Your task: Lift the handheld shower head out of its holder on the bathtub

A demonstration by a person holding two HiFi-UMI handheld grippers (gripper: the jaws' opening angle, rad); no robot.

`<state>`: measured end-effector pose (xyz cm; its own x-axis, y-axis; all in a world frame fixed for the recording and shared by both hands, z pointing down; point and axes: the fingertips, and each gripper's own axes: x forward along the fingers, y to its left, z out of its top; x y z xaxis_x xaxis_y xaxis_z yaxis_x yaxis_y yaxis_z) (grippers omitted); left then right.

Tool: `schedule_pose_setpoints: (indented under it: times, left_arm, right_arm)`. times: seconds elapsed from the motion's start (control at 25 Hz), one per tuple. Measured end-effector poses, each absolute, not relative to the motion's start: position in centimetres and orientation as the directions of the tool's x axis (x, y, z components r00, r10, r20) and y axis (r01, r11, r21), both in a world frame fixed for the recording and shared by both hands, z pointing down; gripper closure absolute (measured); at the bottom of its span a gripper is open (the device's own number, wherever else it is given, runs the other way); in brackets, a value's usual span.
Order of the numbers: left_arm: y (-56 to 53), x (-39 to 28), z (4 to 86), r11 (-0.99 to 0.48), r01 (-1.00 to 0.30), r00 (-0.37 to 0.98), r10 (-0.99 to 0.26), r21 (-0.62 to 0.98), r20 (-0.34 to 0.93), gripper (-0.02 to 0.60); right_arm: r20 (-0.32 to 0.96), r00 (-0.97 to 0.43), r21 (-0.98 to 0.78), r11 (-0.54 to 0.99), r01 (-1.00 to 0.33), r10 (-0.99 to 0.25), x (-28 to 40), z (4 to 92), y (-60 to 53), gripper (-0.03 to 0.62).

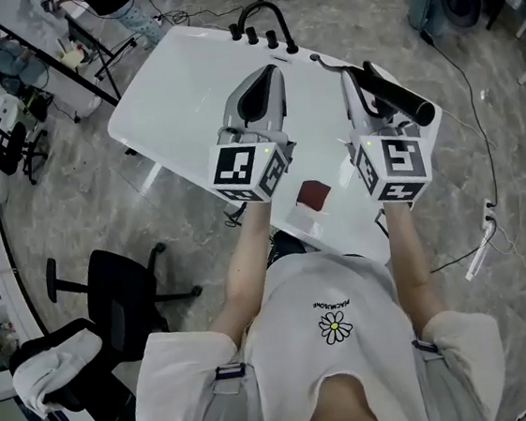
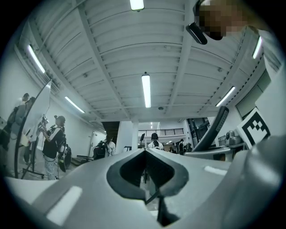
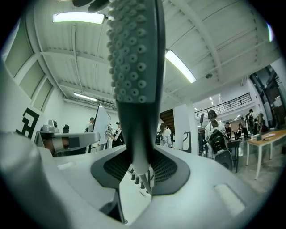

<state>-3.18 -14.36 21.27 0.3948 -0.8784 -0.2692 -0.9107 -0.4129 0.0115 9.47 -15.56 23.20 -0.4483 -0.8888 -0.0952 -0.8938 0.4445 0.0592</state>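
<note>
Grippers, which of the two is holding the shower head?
The right gripper: its jaws clamp the shower head by its handle. The left gripper has its jaws together with nothing between them.

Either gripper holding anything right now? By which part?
The right gripper is shut on the shower head, gripping its handle below the spray face. The left gripper is shut and empty.
</note>
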Motion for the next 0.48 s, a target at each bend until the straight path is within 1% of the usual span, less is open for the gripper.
schedule_pose_setpoints:
  times: [0.12, 0.28, 0.48]
  left_arm:
    - [-13.5, -2.4, 21.7, -0.408, -0.913, 0.394, -0.881, -0.002, -0.263, 0.581]
    - [-13.2, -2.2, 23.1, -0.409, -0.912, 0.392, -0.888, 0.021, -0.241, 0.581]
    - [-12.9, -2.0, 23.7, -0.418, -0.908, 0.399, -0.888, 0.037, -0.230, 0.581]
  right_arm:
    - [-0.071, -0.448, 0.053, 0.445, -0.894, -0.891, 9.8, 24.6, -14.2, 0.442]
    - [-0.040, -0.454, 0.005, 0.454, -0.891, -0.890, 10.3, 26.5, -13.2, 0.441]
    - [-0.028, -0.441, 0.010, 0.441, -0.897, -0.897, 10.8, 27.0, -12.5, 0.442]
